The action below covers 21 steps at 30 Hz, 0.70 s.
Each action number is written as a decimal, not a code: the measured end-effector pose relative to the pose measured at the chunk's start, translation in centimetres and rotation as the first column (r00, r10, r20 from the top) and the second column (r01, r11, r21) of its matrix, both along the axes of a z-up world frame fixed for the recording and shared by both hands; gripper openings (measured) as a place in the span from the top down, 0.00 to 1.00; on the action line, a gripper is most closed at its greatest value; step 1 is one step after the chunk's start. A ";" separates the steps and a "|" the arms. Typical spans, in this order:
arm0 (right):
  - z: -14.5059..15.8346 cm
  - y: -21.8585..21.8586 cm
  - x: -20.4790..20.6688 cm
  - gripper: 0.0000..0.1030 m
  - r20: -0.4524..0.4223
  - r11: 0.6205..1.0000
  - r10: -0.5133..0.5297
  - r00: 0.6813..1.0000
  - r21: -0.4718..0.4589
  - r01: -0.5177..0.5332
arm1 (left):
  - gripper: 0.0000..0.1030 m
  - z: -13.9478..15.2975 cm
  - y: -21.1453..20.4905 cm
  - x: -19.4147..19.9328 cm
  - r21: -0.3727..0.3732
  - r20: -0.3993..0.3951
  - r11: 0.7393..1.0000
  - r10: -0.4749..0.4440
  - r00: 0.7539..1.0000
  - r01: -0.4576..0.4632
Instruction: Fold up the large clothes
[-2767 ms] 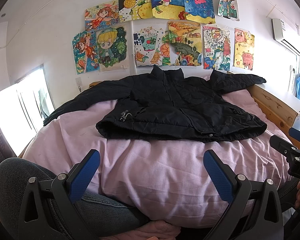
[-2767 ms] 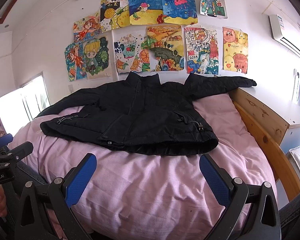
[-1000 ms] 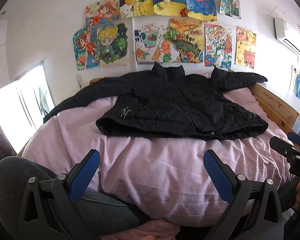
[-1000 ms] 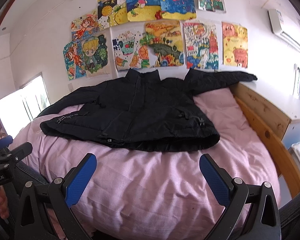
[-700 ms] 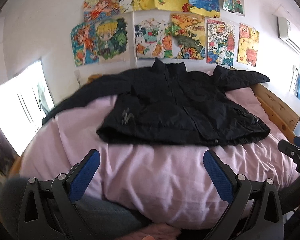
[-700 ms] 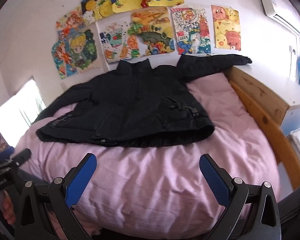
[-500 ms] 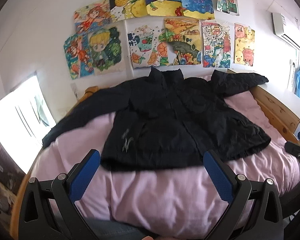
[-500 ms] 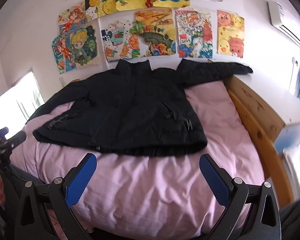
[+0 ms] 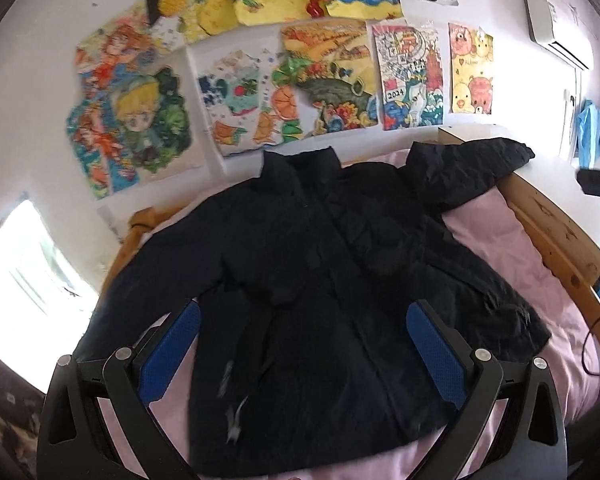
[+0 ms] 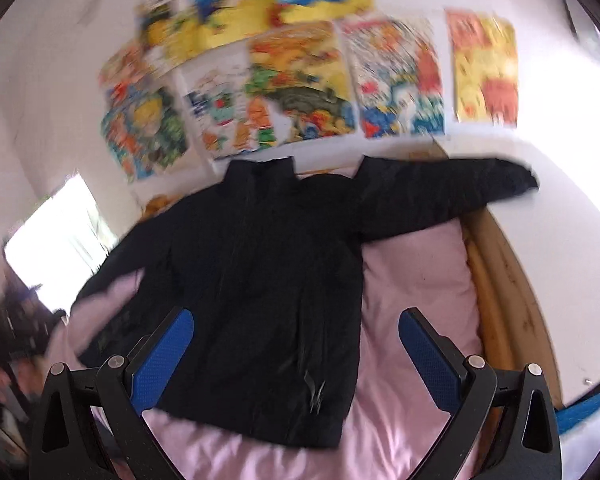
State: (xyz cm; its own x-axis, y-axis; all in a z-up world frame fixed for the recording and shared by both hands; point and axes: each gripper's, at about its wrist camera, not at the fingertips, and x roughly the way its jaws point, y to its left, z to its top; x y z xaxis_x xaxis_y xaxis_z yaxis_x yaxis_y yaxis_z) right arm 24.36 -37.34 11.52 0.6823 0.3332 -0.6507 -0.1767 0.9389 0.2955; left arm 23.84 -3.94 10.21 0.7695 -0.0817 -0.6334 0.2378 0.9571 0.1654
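One black jacket (image 9: 320,280) is seen, spread front-up on one bed (image 9: 496,236) covered in pink bedding, and two claws are in view, one per camera. The left claw (image 9: 300,354) is held wide open above the jacket's lower half, its two blue pads (image 9: 168,354) set far apart with nothing between them; whether it touches the fabric cannot be told. The right claw (image 10: 296,354) is likewise spread wide and empty, its blue pads (image 10: 428,360) framing the jacket's hem and the pink bedding beside it; the right wrist view is blurred, so fine detail there is lost. The jacket is laid with its stand-up collar (image 9: 300,168) toward the wall and its hem toward the cameras. Two sleeves are shown stretched outward: the one on the picture's right (image 10: 448,192) is extended across to the wooden bed frame (image 9: 556,236), and the other (image 9: 156,272) is angled down toward the bright window (image 9: 24,280). The fabric is dark and slightly creased, with a small pale mark (image 9: 234,420) low on the front. About nine coloured drawings (image 9: 328,80) are counted on the white wall above the bed. One air conditioner (image 9: 556,40) is mounted high at the right, with a blue cloth (image 9: 590,132) hung below it.
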 end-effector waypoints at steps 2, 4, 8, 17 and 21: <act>-0.7 -2.2 3.1 0.00 -0.010 0.997 -0.047 0.999 0.065 0.048 | 0.02 -0.8 -0.8 3.4 -0.020 -0.029 1.000 -0.012 1.000 0.011; -2.2 -4.2 6.5 0.00 -0.023 0.987 -0.111 0.994 0.117 0.113 | 0.02 -1.8 -1.4 6.5 -0.040 -0.042 0.999 -0.024 0.999 0.023; -6.0 -7.7 13.3 0.00 -0.057 0.946 -0.226 0.973 0.226 0.233 | 0.02 -4.9 -2.9 13.2 -0.053 -0.040 0.998 -0.048 0.998 0.045; -15.4 -14.5 22.0 0.00 -0.147 0.795 -0.479 0.865 0.345 0.499 | 0.02 -11.5 -4.1 21.4 -0.085 -0.054 0.993 -0.086 0.995 0.081; -18.3 -16.4 24.3 0.04 -0.133 0.731 -0.577 0.806 0.356 0.582 | 0.02 -13.4 -3.8 23.4 -0.108 -0.054 0.991 -0.081 0.995 0.075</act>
